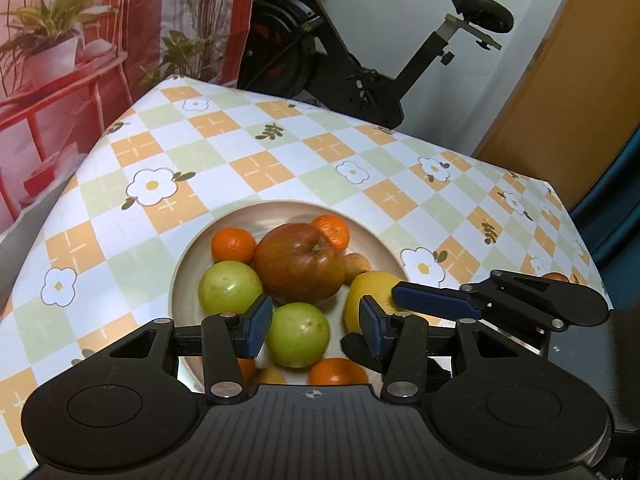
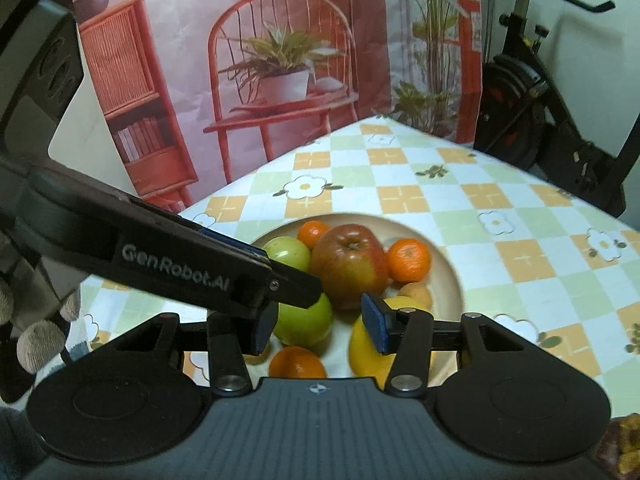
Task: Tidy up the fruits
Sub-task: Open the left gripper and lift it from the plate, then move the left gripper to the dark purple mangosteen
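**Fruit plate on checked table, both tongs above it**

Setting: a table (image 1: 256, 168) under a cloth of orange, green and white checks with white flowers. Behind it hang a printed backdrop (image 1: 80, 40) of red furniture and potted plants, and, further right, a black exercise bike (image 1: 340, 60).

Plate (image 1: 184, 272): round, beige, near the table's front edge, holding all the fruit listed here.

Contents, left to right in the left wrist view:
- mandarin (image 1: 233, 245), at the back left;
- green apple (image 1: 230, 287), just in front of it;
- second green apple (image 1: 298, 334), nearer the camera;
- large red apple (image 1: 298, 266), in the middle, touching both green ones;
- mandarin (image 1: 332, 232), behind the red apple;
- small brownish fruit (image 1: 356, 263), kind not clear;
- lemon (image 1: 370, 292), at the right;
- mandarin (image 1: 338, 372), nearest the camera, partly hidden.

Left tongs (image 1: 316, 326): above the near side of the plate, blue pads moderately apart, nothing pressed between them; the second green apple shows in the gap, below.

Right tongs (image 2: 320, 326): likewise moderately apart and empty, over the plate (image 2: 452, 276), crossed at the left by the body of the left tongs.
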{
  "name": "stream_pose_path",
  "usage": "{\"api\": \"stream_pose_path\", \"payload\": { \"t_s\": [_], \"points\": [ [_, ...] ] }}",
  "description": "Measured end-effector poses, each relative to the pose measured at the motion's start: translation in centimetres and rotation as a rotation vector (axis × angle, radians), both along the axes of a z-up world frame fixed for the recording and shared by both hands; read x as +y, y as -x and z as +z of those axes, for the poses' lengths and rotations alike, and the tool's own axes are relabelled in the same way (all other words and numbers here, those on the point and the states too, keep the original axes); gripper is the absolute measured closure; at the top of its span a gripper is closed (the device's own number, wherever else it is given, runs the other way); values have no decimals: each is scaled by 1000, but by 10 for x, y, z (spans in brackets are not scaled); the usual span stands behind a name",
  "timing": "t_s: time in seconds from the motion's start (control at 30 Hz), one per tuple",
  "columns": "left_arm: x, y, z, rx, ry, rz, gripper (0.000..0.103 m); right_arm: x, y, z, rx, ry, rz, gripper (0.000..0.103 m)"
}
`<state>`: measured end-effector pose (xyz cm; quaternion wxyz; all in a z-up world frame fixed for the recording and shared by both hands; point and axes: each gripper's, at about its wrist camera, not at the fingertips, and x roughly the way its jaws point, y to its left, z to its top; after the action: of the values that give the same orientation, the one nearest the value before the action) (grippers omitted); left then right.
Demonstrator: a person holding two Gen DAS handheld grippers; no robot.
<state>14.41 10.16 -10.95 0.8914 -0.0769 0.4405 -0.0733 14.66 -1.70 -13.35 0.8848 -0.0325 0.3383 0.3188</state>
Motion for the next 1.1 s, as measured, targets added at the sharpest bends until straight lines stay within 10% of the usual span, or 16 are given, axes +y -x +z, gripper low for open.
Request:
{"api": "stream_pose_path", "payload": {
  "t_s": [1.1],
  "points": [
    [-129, -14, -8, -58, 58, -174, 47, -169, 73, -18, -192, -62, -329, 49]
  ]
}}
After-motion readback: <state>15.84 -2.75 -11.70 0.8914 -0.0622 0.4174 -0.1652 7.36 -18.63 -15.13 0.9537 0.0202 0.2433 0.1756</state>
